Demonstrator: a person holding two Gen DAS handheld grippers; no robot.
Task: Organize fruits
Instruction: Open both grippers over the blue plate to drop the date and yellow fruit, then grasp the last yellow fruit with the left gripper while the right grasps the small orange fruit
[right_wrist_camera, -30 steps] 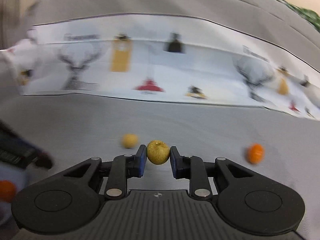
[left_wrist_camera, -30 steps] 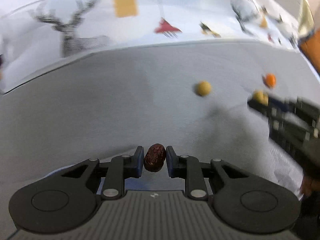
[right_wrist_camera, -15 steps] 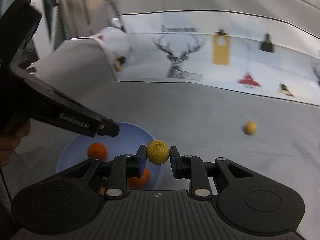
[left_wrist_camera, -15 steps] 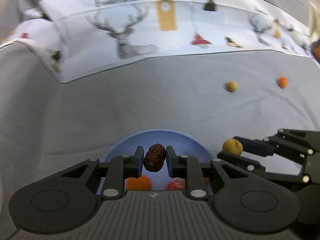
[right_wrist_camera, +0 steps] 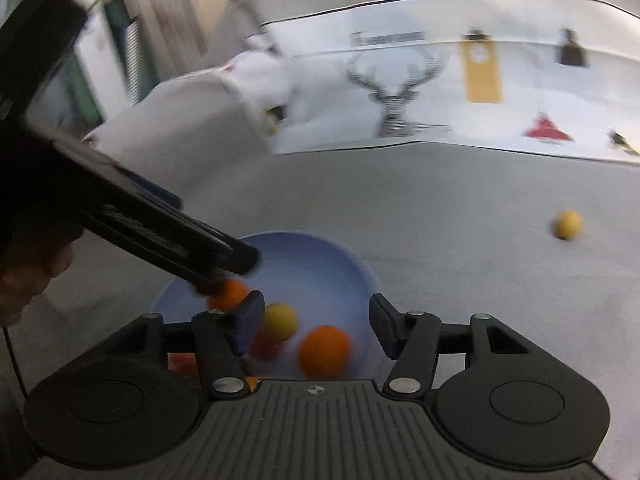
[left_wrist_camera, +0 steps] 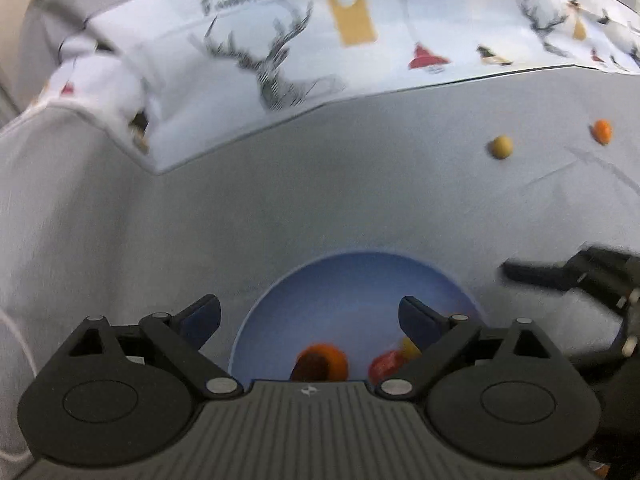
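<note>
A light blue bowl [left_wrist_camera: 352, 280] sits on the grey cloth, also in the right wrist view [right_wrist_camera: 320, 256]. My left gripper [left_wrist_camera: 310, 316] is open above it; a dark brown date [left_wrist_camera: 310, 366] lies below on an orange fruit [left_wrist_camera: 334, 356], beside a red fruit [left_wrist_camera: 384, 364]. My right gripper [right_wrist_camera: 316, 316] is open over the bowl, with a yellow fruit [right_wrist_camera: 282, 318] and an orange fruit [right_wrist_camera: 324, 350] beneath. A yellow fruit [left_wrist_camera: 501, 147] and an orange fruit [left_wrist_camera: 602, 131] lie loose on the cloth at right.
A white cloth with deer prints [left_wrist_camera: 280, 52] covers the back of the table. The right gripper's fingers [left_wrist_camera: 560, 274] reach in from the right in the left wrist view. The left gripper's body [right_wrist_camera: 140, 216] crosses the right wrist view's left side.
Both grippers have opened over the blue bowl. The date has dropped from the left gripper and the yellow fruit from the right gripper into the bowl.
</note>
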